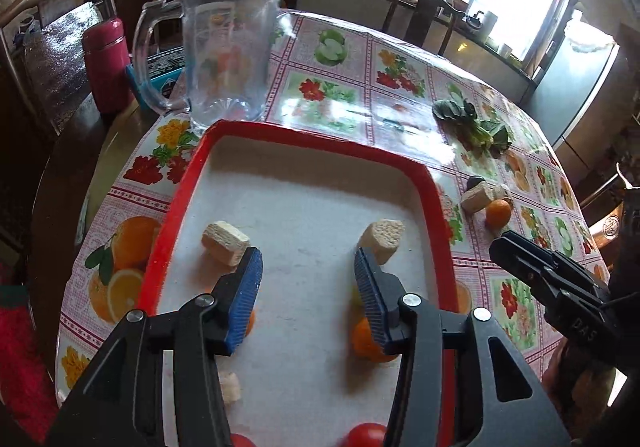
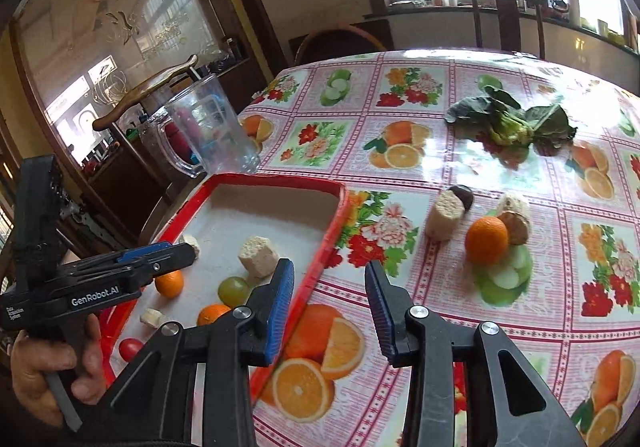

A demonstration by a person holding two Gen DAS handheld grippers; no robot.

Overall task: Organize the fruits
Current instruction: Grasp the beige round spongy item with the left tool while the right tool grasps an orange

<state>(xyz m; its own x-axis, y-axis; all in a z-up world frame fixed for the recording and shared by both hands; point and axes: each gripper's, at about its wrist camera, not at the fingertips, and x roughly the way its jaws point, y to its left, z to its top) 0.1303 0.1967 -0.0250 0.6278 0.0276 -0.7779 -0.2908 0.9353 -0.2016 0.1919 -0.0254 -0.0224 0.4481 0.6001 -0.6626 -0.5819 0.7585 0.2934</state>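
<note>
From the left wrist view, the left gripper point(image 1: 308, 279) hangs over the red-rimmed tray point(image 1: 176, 203) with its fingers point(image 1: 246, 299) spread and nothing between them. Inside the tray lie two pale cut chunks point(image 1: 226, 243), a small orange point(image 1: 368, 339) partly hidden behind the right-hand finger, and red tomatoes point(image 1: 366, 435) at the near edge. Out on the worktop point(image 1: 340, 99), well apart from the tray, a loose orange point(image 1: 498, 213) sits just beside another pale chunk point(image 1: 476, 197). The right gripper point(image 1: 520, 247) reaches toward it from the lower right; from this side angle it cannot be told how its fingers stand.

From the right wrist view, the right gripper point(image 2: 330, 287) shows its fingers spread wide and empty, straddling the tray's red rim point(image 2: 332, 231). The loose orange point(image 2: 486, 240) rests on the worktop ahead and to the right, touching a brownish round piece point(image 2: 516, 227) behind it. A green grape point(image 2: 234, 290) lies in the tray with two more oranges.

The loose orange is probably light, firm and round, with a slightly slick peel, so it may roll on the glossy cloth. A sensible hold would be across its widest middle, pads squarely on opposite sides, closing gently. The neighbour touching it could be nudged, so approaching from the clear near side seems safer.
</note>
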